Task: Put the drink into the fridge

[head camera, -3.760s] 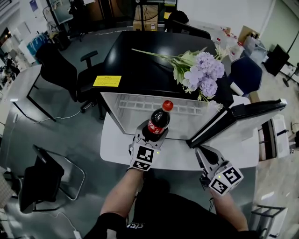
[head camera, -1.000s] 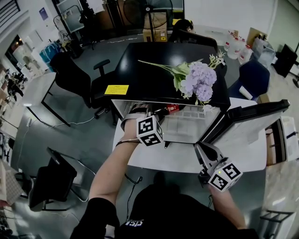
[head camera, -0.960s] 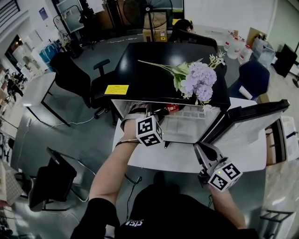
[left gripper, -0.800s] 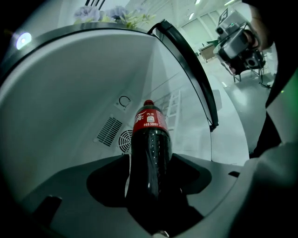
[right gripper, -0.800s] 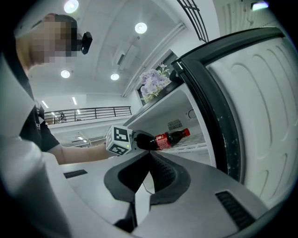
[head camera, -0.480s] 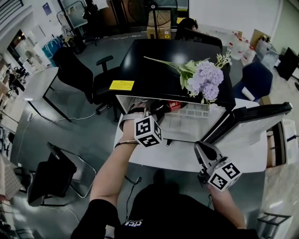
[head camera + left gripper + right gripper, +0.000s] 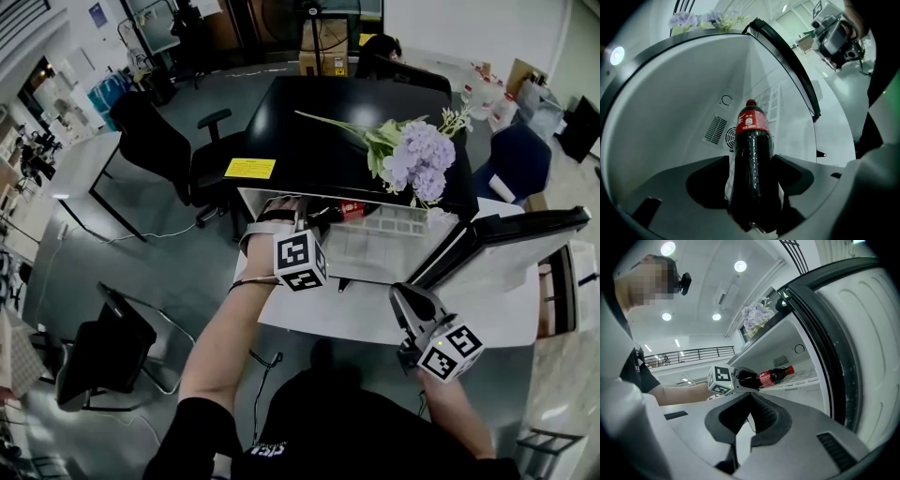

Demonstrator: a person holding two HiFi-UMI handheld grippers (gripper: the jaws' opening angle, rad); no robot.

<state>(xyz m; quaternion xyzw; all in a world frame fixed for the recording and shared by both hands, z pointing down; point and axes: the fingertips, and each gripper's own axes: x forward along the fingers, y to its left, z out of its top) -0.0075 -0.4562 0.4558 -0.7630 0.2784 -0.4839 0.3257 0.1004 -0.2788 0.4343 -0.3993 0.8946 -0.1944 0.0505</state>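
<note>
The door (image 7: 506, 251) of the fridge (image 7: 373, 251) stands swung wide right, its cavity open to the back wall (image 7: 689, 110).

Left arm (image 7: 228, 333): Bare from the elbow down, I see it stretched far forward and away from the body.
Left gripper (image 7: 752, 174): Out at the far end of that reach, marker cube facing up. Its jaws are clamped on both sides of the bottle (image 7: 752, 150), whose cap points away from the gripper.
Right arm (image 7: 452, 412): Bent, low and near the body on the right.
Right gripper (image 7: 400, 294): Pointing far-left, jaw tips together, nothing between them.
</note>
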